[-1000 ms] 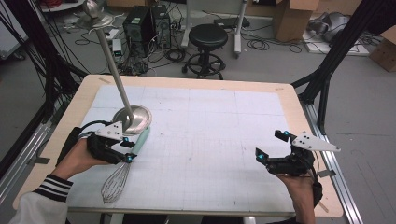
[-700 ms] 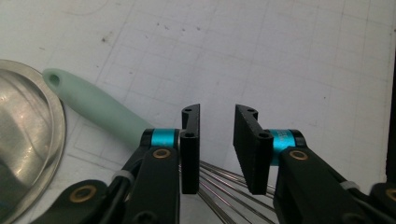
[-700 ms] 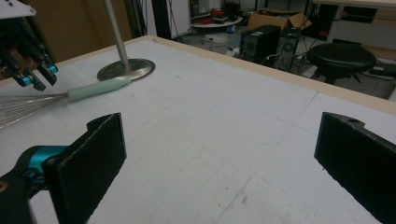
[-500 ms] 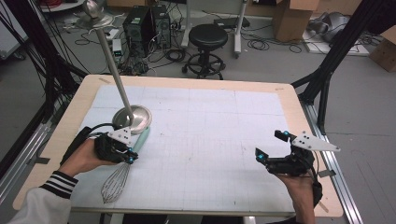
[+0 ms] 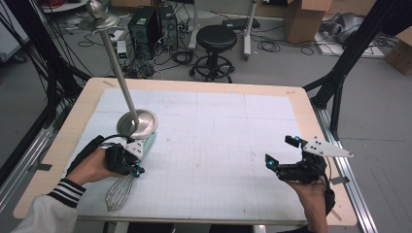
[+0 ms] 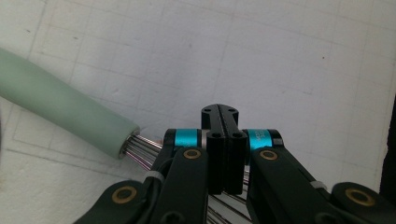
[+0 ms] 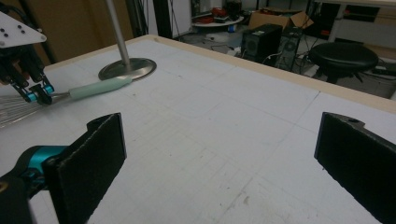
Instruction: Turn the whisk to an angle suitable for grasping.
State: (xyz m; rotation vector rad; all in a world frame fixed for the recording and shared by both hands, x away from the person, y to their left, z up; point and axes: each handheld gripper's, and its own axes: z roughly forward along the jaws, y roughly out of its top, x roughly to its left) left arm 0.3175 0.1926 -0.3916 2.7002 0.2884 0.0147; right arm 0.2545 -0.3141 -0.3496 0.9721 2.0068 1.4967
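1. The left gripper (image 5: 136, 169) has just been closing; its black jaws now meet, pinching the thin wires of the metal whisk with a pale green handle (image 6: 60, 112), just past the handle's end.
2. The whisk lies flat on the white gridded table mat (image 5: 218, 145).
3. Its handle touches the round steel base of a tall pole stand (image 5: 138, 123).
4. The right gripper (image 5: 283, 156) hovers well apart, jaws wide, empty.

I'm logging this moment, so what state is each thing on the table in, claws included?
Whisk: lying flat on the table, wires pinched near the handle.
Mint handle: resting on the mat, end against the stand's base.
Stand: upright, round base on the table.
Left claw: shut on the whisk's wires.
Right claw: open, empty, held apart over the mat.
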